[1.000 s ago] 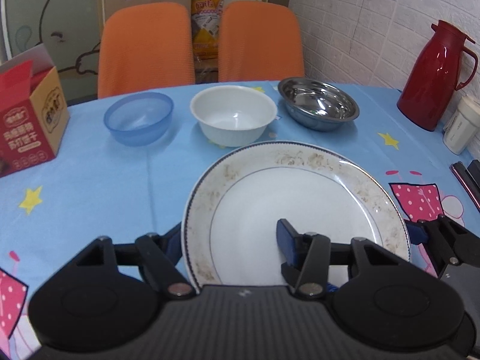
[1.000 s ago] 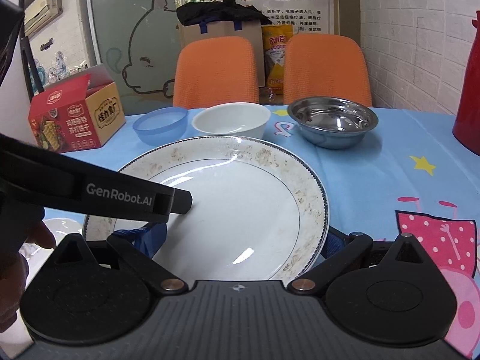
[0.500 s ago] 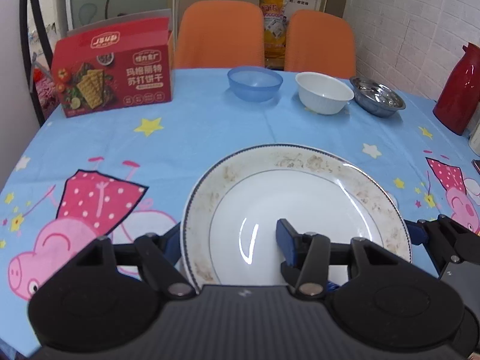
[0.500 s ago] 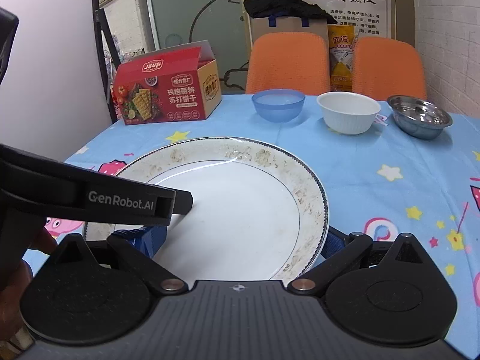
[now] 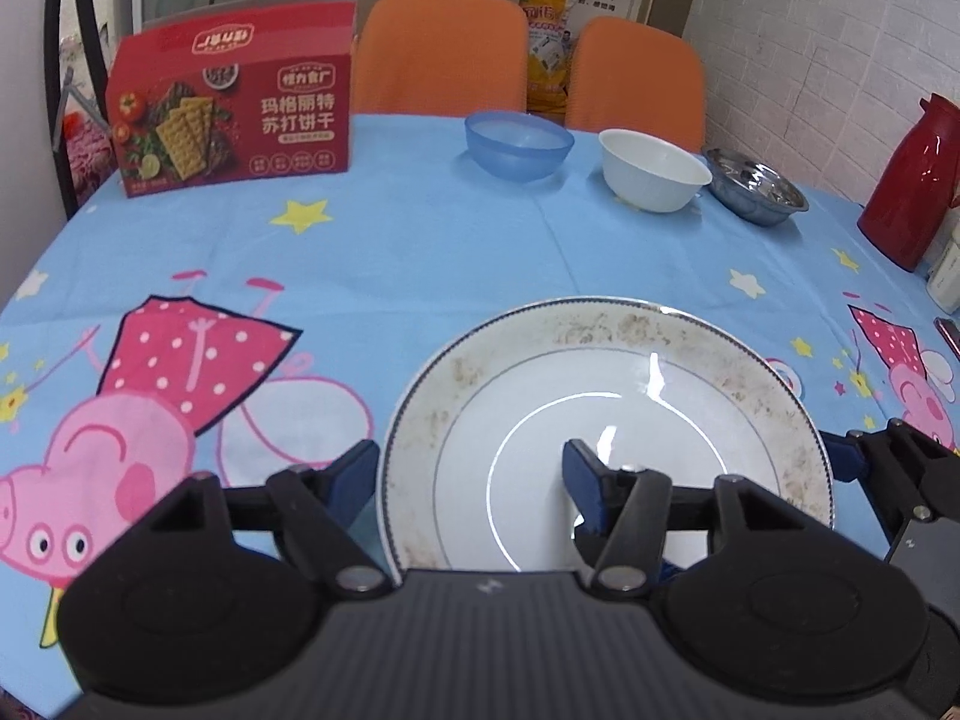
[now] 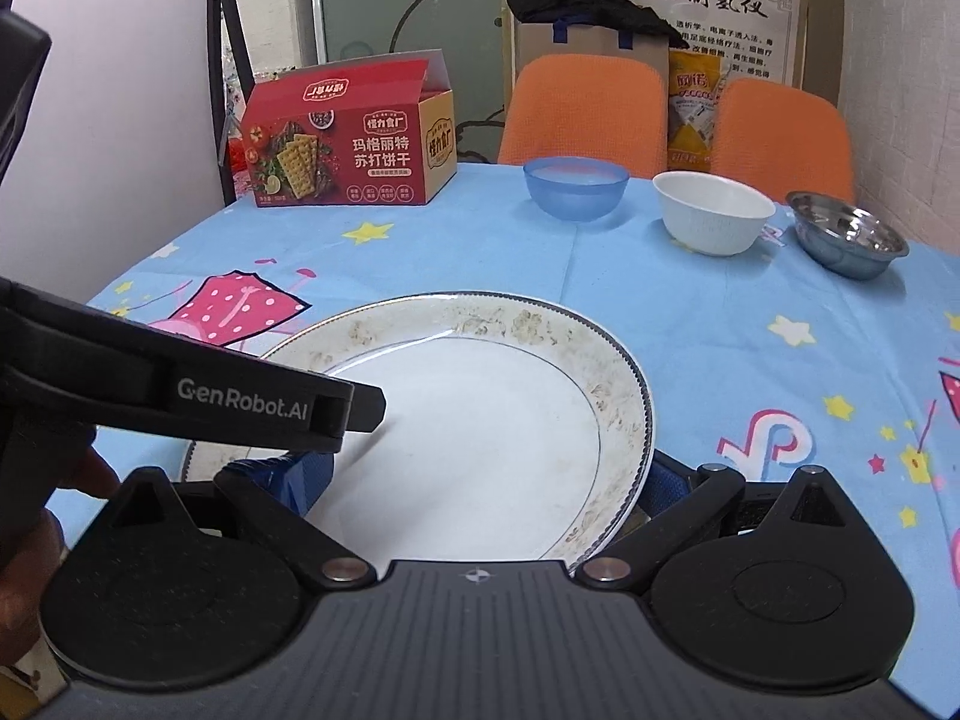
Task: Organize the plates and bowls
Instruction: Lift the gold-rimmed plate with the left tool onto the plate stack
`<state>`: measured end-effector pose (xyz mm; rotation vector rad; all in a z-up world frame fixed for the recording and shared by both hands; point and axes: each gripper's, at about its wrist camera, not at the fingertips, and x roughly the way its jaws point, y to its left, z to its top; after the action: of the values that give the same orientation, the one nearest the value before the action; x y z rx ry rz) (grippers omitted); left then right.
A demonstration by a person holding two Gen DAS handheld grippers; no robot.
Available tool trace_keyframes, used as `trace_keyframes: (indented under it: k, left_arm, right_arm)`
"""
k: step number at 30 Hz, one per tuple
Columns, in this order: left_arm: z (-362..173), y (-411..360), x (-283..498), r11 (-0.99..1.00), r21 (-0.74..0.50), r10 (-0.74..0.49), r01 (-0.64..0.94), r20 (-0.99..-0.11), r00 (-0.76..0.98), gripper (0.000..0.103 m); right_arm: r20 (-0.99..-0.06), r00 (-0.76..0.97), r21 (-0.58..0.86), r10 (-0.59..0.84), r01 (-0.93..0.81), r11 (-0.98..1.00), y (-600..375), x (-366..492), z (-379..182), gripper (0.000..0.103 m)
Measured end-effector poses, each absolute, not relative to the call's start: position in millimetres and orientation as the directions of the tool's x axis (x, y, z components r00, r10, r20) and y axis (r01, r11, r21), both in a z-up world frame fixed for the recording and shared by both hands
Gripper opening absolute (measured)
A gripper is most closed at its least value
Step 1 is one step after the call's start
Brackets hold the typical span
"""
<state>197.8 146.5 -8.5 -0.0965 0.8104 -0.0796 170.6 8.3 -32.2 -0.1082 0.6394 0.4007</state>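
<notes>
One large ceramic plate (image 5: 606, 420) with a worn gold-patterned rim and thin blue edge line sits low in the centre of both wrist views on the blue cartoon tablecloth (image 5: 420, 252); judged stiff, fairly heavy, glazed so slippery, and breakable if it drops, so the rim is the only sensible hold, taken from two opposite sides. Left gripper (image 5: 474, 474) straddles the plate's near-left rim, one blue pad outside the edge and one over the white well; its jaws are opening, rim between them and a gap showing at the outer pad, so no real clamp. Right gripper (image 6: 489, 477) straddles the near-right rim with one finger on each side, pads close to the plate, but I cannot tell if they press on it (the left tool's arm covers part of it). Counts: one plate, three bowls in a row at upper right of the frames, well apart from the plate: blue plastic bowl (image 5: 519, 144), white bowl (image 5: 654, 177), steel bowl (image 5: 756, 192). Also one red cracker box (image 5: 231, 120) upper left, one red thermos (image 5: 912, 180) at the right edge, two orange chairs (image 5: 441, 54) behind the table
</notes>
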Motion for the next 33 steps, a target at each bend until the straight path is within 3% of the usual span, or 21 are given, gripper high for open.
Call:
trace_keyframes:
  k: [4, 14, 19, 23, 33]
  left_arm:
    - [-2, 145, 199, 0.993, -0.108, -0.105, 0.04, -0.704, 0.702, 0.06]
    - [8, 142, 202, 0.994, -0.102, -0.102, 0.044, -0.687, 0.719, 0.064]
    - [9, 143, 203, 0.994, -0.108, -0.1, 0.034, -0.686, 0.72, 0.065]
    - [10, 142, 203, 0.993, -0.109, -0.099, 0.033, -0.686, 0.721, 0.065]
    - [11, 135, 203, 0.994, -0.103, -0.097, 0.036, -0.686, 0.721, 0.069]
  right_arm:
    - [-0.609, 0.734, -0.062, 0.301, -0.422, 0.904, 13, 170, -34, 0.09]
    - [-0.6, 0.707, 0.077, 0.374, -0.414, 0.907, -3, 172, -28, 0.088]
    - [-0.6, 0.737, -0.077, 0.312, -0.441, 0.894, 7, 161, -28, 0.088]
    - [-0.553, 0.779, -0.053, 0.294, -0.385, 0.921, -10, 162, -18, 0.088]
    - [-0.578, 0.744, 0.066, 0.334, -0.366, 0.928, -33, 172, -21, 0.088]
